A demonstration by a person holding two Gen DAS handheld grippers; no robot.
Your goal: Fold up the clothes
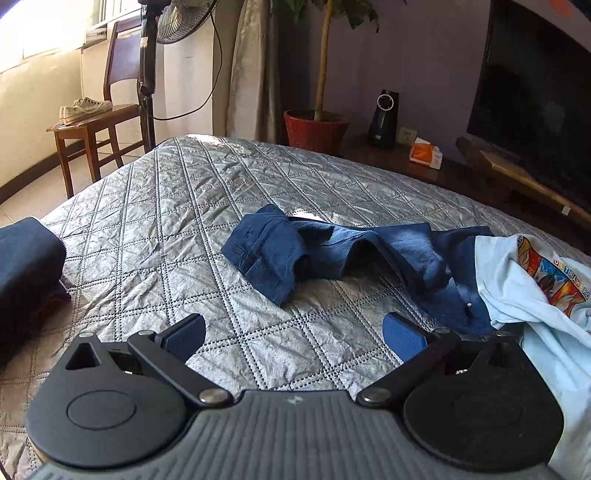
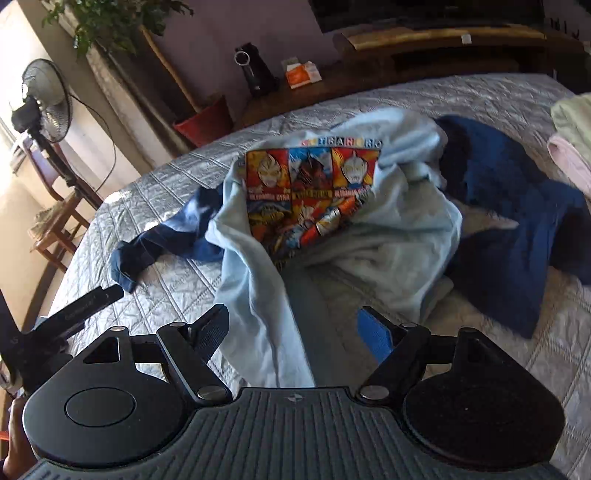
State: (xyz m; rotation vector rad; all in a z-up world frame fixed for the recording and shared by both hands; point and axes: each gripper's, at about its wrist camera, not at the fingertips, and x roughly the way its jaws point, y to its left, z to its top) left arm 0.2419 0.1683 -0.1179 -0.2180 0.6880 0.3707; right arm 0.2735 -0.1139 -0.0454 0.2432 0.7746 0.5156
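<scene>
A crumpled light blue shirt [image 2: 406, 221] with a bright comic print [image 2: 314, 192] and dark blue sleeves lies on the grey quilted bed [image 2: 166, 295]. One dark blue sleeve [image 1: 273, 254] stretches left across the quilt, ahead of my left gripper [image 1: 293, 332], which is open over bare quilt. The shirt's pale body [image 1: 517, 291] shows at the right of the left wrist view. My right gripper [image 2: 291, 328] is open, and a fold of the light blue cloth runs between its wide-set fingers. The other dark blue part [image 2: 517, 236] bunches to the right.
A folded dark garment [image 1: 26, 280] sits at the bed's left edge. Pale green and pink clothes [image 2: 572, 140] are piled at the right. Beyond the bed stand a wooden chair [image 1: 92, 129] with shoes, a fan [image 1: 173, 22], a red plant pot [image 1: 314, 129] and a TV [image 1: 535, 103].
</scene>
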